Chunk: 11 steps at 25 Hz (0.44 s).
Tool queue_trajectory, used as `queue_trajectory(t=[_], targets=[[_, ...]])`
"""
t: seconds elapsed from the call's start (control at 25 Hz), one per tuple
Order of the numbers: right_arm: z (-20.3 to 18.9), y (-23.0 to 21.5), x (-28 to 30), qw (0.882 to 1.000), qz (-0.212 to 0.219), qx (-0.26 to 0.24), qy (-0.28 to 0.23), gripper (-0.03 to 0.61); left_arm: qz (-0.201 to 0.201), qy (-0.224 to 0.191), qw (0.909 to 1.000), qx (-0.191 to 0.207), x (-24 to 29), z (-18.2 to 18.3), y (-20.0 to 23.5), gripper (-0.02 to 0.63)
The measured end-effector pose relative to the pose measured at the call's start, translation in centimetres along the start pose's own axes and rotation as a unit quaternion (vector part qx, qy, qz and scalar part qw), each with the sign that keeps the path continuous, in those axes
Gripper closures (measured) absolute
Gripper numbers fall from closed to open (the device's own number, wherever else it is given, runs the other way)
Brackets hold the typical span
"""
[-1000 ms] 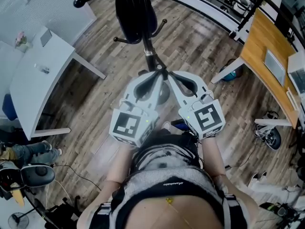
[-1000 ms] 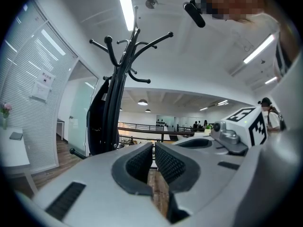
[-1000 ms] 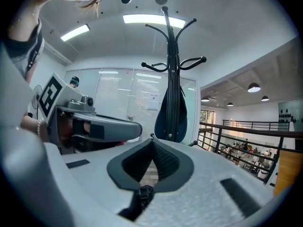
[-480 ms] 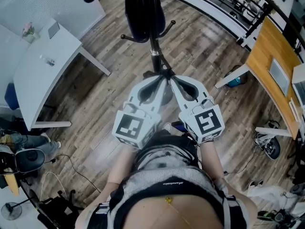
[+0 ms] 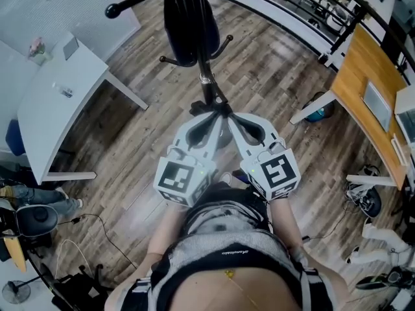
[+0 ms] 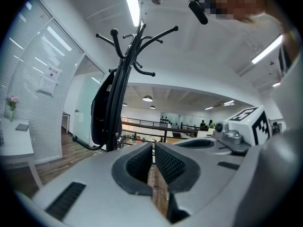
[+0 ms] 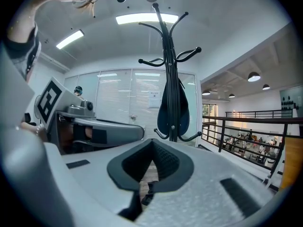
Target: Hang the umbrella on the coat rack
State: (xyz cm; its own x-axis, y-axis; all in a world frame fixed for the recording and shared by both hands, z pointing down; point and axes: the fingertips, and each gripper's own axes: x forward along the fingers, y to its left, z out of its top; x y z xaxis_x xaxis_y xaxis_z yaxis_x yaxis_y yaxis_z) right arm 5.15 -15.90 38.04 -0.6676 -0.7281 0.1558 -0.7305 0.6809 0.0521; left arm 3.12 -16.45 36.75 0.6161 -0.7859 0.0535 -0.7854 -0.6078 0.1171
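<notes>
The black coat rack [image 5: 206, 83] stands on the wooden floor straight ahead of me. A dark folded umbrella [image 5: 185, 24] hangs against its pole, apart from both grippers. My left gripper [image 5: 217, 109] and right gripper [image 5: 228, 109] sit side by side with their tips close together, pointing at the pole. Both are shut with nothing between the pads. In the left gripper view the coat rack [image 6: 124, 74] and umbrella [image 6: 100, 115] rise beyond the left gripper [image 6: 153, 148]. The right gripper view shows the coat rack [image 7: 166, 56] and umbrella [image 7: 173, 108] past the right gripper [image 7: 152, 145].
A white table [image 5: 52, 109] stands to the left, a wooden desk [image 5: 363, 76] to the right. A black railing [image 5: 292, 8] runs behind the rack. Shoes [image 5: 363, 183] lie on the floor at right, a chair [image 5: 32, 219] and cables at lower left.
The head view's framing has shifted a little. Both grippers stay shut and together in front of the rack, and the umbrella hangs as before.
</notes>
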Motion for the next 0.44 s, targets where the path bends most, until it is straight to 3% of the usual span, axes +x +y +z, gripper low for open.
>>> queue_trajectory(t=[0.44], targets=[[-0.50,-0.33,0.50,1.000,0.004,0.002,0.009,0.577,0.002,0.005,1.0000,-0.002,0.53,-0.27,0.41,0.598]])
